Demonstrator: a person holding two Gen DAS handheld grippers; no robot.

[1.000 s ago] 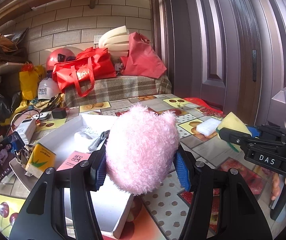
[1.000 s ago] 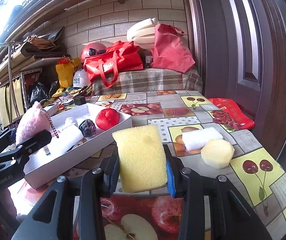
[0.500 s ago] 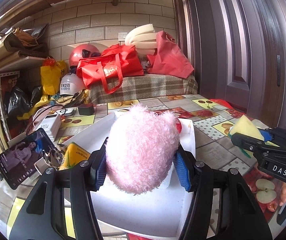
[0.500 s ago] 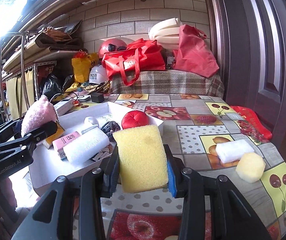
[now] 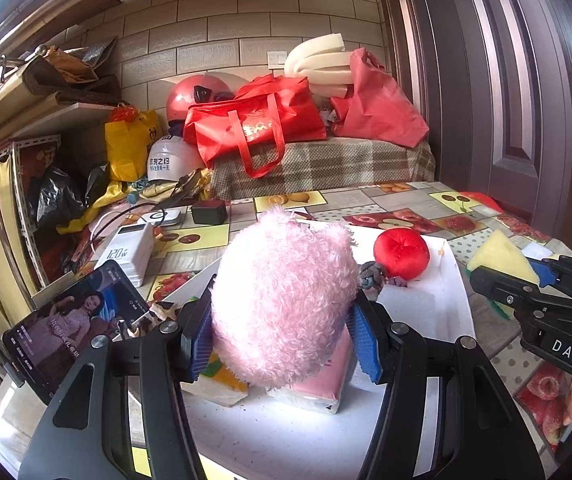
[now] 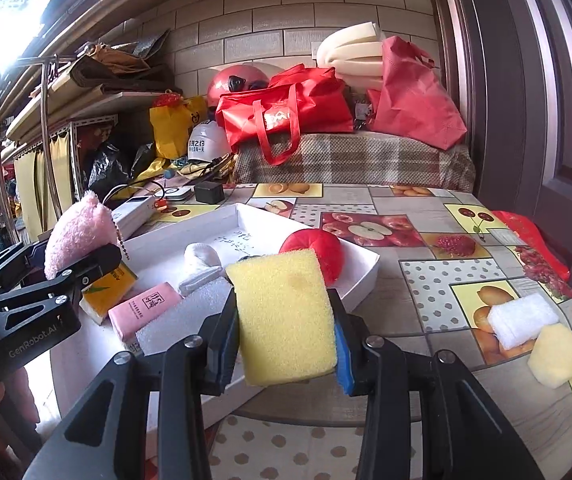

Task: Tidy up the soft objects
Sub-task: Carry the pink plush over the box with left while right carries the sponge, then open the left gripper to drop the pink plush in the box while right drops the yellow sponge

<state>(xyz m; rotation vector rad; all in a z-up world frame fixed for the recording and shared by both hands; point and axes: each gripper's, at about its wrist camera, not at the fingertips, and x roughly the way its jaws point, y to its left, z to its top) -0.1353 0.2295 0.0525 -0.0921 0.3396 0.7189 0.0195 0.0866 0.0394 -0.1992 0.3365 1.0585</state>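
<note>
My left gripper (image 5: 282, 336) is shut on a fluffy pink plush toy (image 5: 282, 296), held above the near part of the white tray (image 5: 451, 280). In the right wrist view that toy (image 6: 78, 232) shows at the left over the tray's (image 6: 365, 276) left side. My right gripper (image 6: 284, 338) is shut on a yellow sponge (image 6: 286, 312), just in front of the tray's near right edge. The sponge (image 5: 501, 254) also shows at the right of the left wrist view. Inside the tray lie a red round cushion (image 6: 319, 246), a white sock (image 6: 202, 266), a white foam block (image 6: 182, 316), a pink packet (image 6: 144, 308) and a yellow packet (image 6: 104, 290).
On the fruit-pattern tablecloth right of the tray lie a white folded cloth (image 6: 521, 318) and a pale yellow sponge (image 6: 553, 356). A phone (image 5: 74, 324), a white power bank (image 5: 128, 252) and cables sit left of the tray. Red bags (image 5: 254, 124) and helmets fill the back.
Both grippers have swung left toward the tray with their objects. The pink toy is now over the tray's contents, and the yellow sponge is now at the tray's near right edge.
</note>
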